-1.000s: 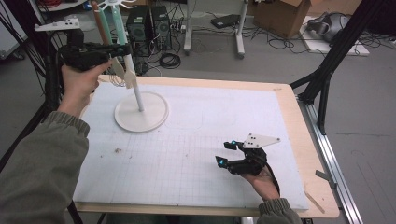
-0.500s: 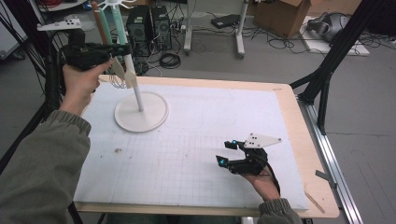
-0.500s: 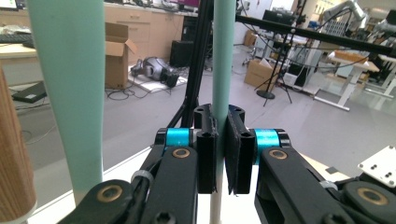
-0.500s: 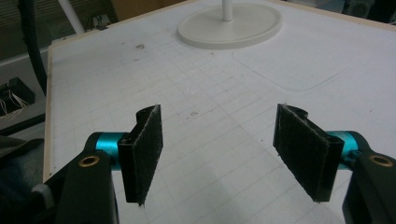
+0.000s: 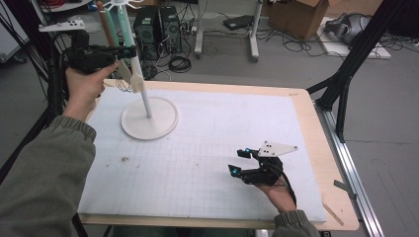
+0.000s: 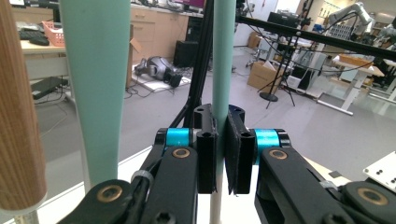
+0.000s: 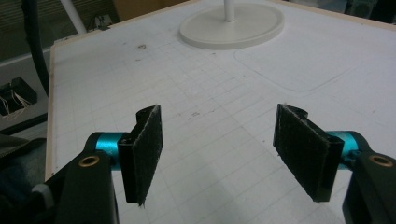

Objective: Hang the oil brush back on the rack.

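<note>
Your left gripper is clamped on a mint handle hanging at the white stand, with a second mint handle and a wooden one crowding beside it. Your right gripper rests on the mat, jaws apart.

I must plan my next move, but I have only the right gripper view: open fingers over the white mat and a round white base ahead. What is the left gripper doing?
Observer: The left gripper is shut on a slim mint-green handle.
Operator: Does that handle lie on the table?
Observer: No. In the high view it is upright in the air, beside the upper part of the white pole that rises from that base.
Operator: Is anything close to it?
Observer: Yes. A wider mint-green handle and a wooden handle are upright right beside it.
</note>
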{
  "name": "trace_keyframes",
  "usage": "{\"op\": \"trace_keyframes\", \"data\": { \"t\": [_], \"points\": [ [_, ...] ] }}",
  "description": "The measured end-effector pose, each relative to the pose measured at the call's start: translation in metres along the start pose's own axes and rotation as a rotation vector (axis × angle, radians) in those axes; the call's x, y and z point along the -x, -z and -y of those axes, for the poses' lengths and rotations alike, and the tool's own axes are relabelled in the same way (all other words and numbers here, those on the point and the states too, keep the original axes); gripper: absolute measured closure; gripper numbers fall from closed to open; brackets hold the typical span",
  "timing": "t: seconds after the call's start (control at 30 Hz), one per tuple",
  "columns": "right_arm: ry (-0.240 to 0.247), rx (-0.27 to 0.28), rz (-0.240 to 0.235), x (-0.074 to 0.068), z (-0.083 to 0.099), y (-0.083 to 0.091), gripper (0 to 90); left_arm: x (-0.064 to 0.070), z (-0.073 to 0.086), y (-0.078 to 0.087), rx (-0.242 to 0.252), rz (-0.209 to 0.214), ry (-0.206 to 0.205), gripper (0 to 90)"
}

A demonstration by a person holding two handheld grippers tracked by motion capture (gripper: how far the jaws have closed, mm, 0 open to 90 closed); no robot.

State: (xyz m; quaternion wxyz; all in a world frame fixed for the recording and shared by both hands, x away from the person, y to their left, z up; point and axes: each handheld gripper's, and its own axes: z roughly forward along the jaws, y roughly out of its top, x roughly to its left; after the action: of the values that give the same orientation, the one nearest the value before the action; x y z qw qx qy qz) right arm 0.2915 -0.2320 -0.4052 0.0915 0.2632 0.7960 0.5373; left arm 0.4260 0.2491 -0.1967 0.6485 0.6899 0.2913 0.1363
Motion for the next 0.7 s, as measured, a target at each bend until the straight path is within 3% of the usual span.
{"op": "trace_keyframes", "data": {
  "t": [0.47, 0.7],
  "points": [
    [0.004, 0.008, -0.007, -0.0014, -0.0029, -0.0015, 32.2, -0.0005, 0.0037, -0.0004, 0.005, -0.053, 0.007, 83.3],
    [0.003, 0.003, -0.012, -0.0018, -0.0029, -0.0019, 32.2, 0.0040, 0.0026, 0.0013, 0.009, -0.077, -0.015, 75.3]
  ]
}}
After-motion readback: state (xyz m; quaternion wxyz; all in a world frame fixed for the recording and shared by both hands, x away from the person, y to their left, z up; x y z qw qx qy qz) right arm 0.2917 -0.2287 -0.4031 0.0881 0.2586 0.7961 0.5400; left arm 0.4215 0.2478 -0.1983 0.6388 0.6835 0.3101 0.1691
